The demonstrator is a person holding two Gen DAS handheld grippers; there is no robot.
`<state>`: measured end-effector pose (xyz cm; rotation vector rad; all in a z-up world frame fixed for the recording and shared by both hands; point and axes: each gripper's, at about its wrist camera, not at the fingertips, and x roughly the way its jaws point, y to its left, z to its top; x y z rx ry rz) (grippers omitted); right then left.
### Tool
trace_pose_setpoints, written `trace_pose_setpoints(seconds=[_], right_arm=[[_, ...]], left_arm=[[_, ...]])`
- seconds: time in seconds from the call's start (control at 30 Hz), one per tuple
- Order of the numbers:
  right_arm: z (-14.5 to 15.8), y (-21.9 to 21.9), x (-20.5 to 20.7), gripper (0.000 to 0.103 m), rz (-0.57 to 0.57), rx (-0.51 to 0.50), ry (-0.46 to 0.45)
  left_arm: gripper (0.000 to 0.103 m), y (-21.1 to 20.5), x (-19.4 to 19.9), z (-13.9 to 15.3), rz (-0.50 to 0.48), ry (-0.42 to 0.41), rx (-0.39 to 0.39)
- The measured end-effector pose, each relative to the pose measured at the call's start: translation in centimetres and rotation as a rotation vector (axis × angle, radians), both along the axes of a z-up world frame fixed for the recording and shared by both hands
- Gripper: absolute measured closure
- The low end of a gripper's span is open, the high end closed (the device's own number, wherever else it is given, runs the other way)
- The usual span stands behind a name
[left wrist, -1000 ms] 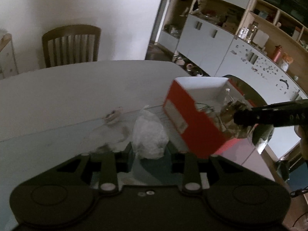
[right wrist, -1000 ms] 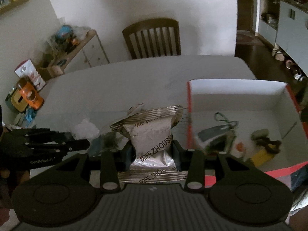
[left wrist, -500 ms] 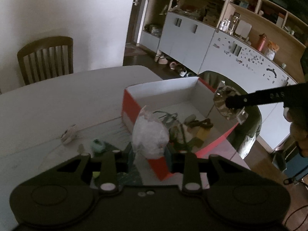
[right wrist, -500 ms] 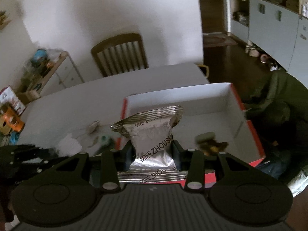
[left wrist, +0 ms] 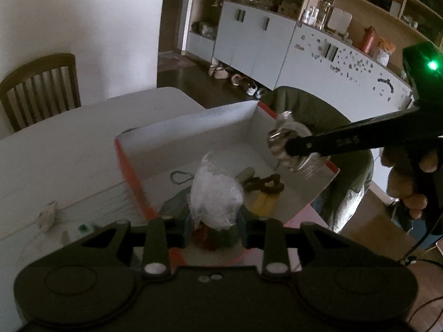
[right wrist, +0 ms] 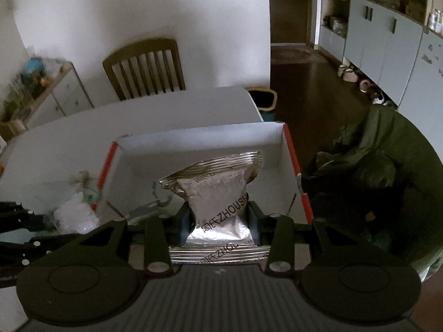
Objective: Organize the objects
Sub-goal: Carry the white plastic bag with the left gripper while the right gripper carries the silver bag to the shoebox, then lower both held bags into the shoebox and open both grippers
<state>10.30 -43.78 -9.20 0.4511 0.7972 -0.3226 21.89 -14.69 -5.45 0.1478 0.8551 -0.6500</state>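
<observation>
Landmark: orange box (left wrist: 133, 171) with white inside, open top, sitting on the white table (left wrist: 69, 144).

Left of box, on the table: small pale scrap (left wrist: 48, 214) near the box's left wall, wooden chair (left wrist: 41, 88) beyond the table's far edge.

Left gripper (left wrist: 214, 221): jaws narrow, clamped on a crumpled clear plastic bag (left wrist: 216, 196), hanging over the box's near-left corner. Inside the box past the bag: a wire loop (left wrist: 181, 177), a brown piece (left wrist: 265, 184), a yellow piece (left wrist: 263, 202).

Right gripper (right wrist: 218, 218): jaws pinching a silver foil packet (right wrist: 218, 191) marked ZHOUSH, held above the box's near-right side. In the left wrist view the packet sits over the box's right wall.

Right of box: a green jacket (right wrist: 382, 149) draped on a seat.
</observation>
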Motion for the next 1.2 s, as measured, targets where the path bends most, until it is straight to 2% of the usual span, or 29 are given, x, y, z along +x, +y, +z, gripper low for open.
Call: trace_pose_setpoints(seconds=[0.33,0.57,0.9,1.07,1.2], right_arm=[[-4.2,-1.3,1.8,0.062,0.071,0.008,0.086],[-5.1,-0.5,2.3,0.062,0.144,-0.025,0.108],[-6.6,0.4,2.9,0.062,0.193,-0.034,0.132],[-7.0,0.7,3.0,0.062,0.195,-0.050,0.151],[-7.1,1.1,3.2,0.062,0.197,-0.054,0.150]], left_arm=[[0.072,-5.0,4.6,-1.8,0.010,0.021,0.050],[0.072,-7.0,8.4,-3.3,0.045,0.080,0.050],[0.072,-10.0,12.0,-6.5,0.028,0.166,0.139],[0.072,-11.2,12.4,-7.8,0.008,0.173,0.190],[0.072,-12.0,13.3,-8.8,0.003,0.216,0.229]])
